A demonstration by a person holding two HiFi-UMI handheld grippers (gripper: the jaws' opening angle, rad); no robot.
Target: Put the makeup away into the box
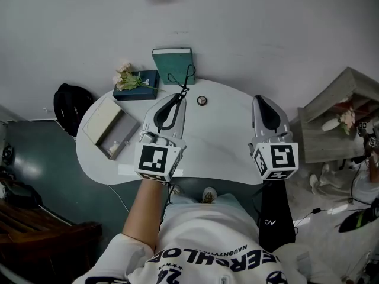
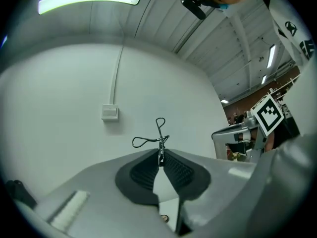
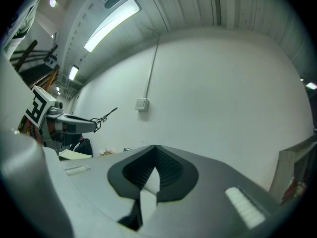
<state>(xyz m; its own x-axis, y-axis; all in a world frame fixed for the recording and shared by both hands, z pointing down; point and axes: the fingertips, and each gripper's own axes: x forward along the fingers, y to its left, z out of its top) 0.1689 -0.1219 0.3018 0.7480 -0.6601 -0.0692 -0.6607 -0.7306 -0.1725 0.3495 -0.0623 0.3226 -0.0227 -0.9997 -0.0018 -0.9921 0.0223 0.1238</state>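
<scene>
An eyelash curler (image 2: 158, 135) of thin dark metal, with two wire loop handles, is gripped by its lower end in the clenched jaws of the left gripper (image 2: 160, 156), its loops pointing toward 12 o'clock over the far edge of the white table (image 1: 225, 141); the right gripper (image 3: 155, 148) is pressed closed on nothing; the open box (image 1: 102, 122) lies at 9 o'clock of the left gripper; the upside-down lettering on the white shirt (image 1: 207, 259) cannot be read whole.
</scene>
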